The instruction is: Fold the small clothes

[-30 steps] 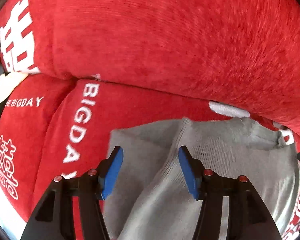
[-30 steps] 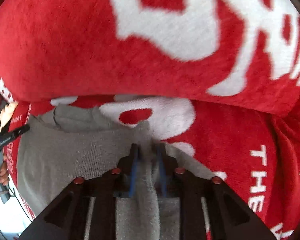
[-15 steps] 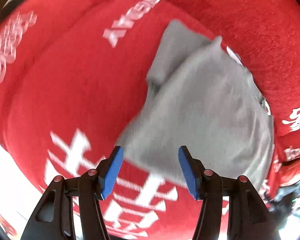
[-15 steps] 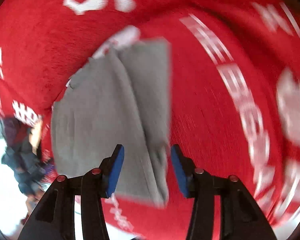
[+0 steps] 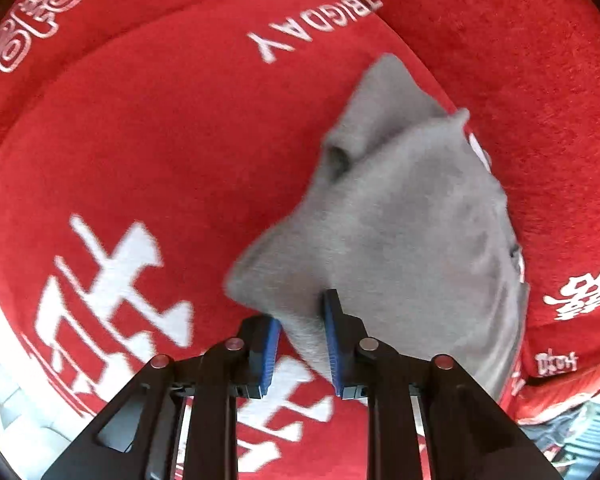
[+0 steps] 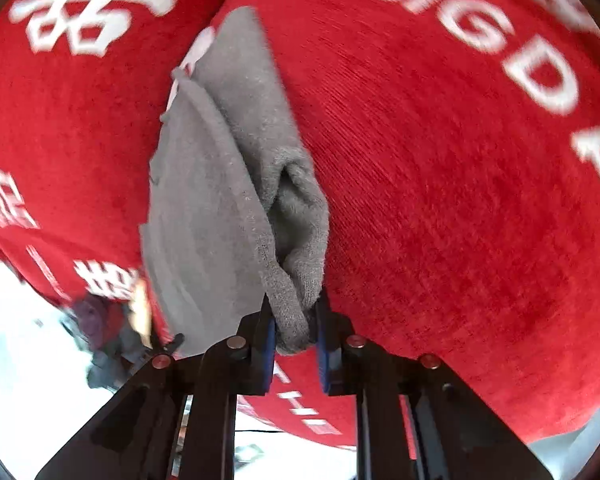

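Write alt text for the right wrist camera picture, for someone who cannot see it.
The right gripper pinches a bunched corner of a small grey garment between its blue pads, which have just been closing. The garment lies on a red cushion with white lettering.

We seem to be in a home, at a sofa (image 5: 148, 168) with plump cushions under a red plush cover (image 6: 440, 208) woven with white double-happiness signs and "THE BIG DAY" lettering, a wedding-style throw. A small grey garment (image 5: 412, 216) lies on the seat. Pale floor tiles (image 5: 16, 404) show at the cushion's edge; beyond, all is blurred.
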### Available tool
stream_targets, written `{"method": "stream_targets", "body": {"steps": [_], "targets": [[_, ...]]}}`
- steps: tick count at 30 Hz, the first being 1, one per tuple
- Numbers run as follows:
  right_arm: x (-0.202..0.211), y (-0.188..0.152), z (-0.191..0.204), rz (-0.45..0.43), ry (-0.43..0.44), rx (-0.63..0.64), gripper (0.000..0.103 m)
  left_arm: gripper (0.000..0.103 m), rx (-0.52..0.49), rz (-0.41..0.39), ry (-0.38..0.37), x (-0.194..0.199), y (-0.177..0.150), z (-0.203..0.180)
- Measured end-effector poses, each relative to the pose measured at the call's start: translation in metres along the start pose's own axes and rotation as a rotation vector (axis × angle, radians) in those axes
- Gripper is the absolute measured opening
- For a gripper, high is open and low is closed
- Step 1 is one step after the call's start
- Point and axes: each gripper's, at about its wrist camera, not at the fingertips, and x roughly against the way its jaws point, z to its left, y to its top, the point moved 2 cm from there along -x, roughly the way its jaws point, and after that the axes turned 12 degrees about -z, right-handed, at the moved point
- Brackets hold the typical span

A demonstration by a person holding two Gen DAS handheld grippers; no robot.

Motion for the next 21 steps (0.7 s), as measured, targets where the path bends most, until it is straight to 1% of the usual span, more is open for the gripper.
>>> {"method": "stream_targets", "body": {"steps": [2, 4, 7, 11, 12, 13, 14, 15, 16, 17, 19, 21], "targets": [[-0.001, 0.000, 0.001, 0.011, -0.045, 0.067, 0.017, 0.023, -0.032, -0.014, 0.034, 0.004, -0.002, 0.005], [0.000, 0.001, 0.000, 0.012, -0.047, 0.083, 0.017, 0.023, -0.042, -0.016, 0.059, 0.009, -0.004, 0.009], [0.005, 0.002, 0.000, 0.017, -0.073, 0.120, 0.017, 0.024, -0.053, -0.020, 0.097, 0.015, -0.002, 0.017], [0.014, 0.000, 0.008, 0.022, -0.089, 0.146, 0.022, 0.024, -0.103, -0.013, 0.160, 0.022, -0.002, 0.017], [0.018, -0.001, 0.012, 0.021, -0.083, 0.165, 0.023, 0.024, -0.118, -0.015, 0.166, 0.025, -0.001, 0.016], [0.023, -0.004, 0.020, 0.018, -0.066, 0.195, 0.026, 0.026, -0.136, -0.020, 0.172, 0.028, -0.001, 0.015], [0.024, -0.007, 0.027, 0.017, -0.053, 0.211, 0.035, 0.049, -0.159, -0.028, 0.177, 0.031, 0.000, 0.012], [0.025, -0.010, 0.035, 0.023, -0.027, 0.230, 0.041, 0.081, -0.176, -0.045, 0.183, 0.035, 0.001, 0.009], [0.023, -0.016, 0.045, 0.044, 0.010, 0.246, 0.052, 0.089, -0.193, -0.073, 0.192, 0.040, 0.002, 0.007], [0.017, -0.019, 0.053, 0.062, 0.036, 0.254, 0.054, 0.090, -0.213, -0.097, 0.196, 0.044, 0.003, 0.003], [0.003, -0.032, 0.074, 0.113, 0.098, 0.270, 0.054, 0.090, -0.248, -0.105, 0.182, 0.051, 0.006, 0.003], [-0.020, -0.051, 0.098, 0.168, 0.165, 0.286, 0.054, 0.090, -0.262, -0.109, 0.175, 0.054, 0.011, 0.002]]}}
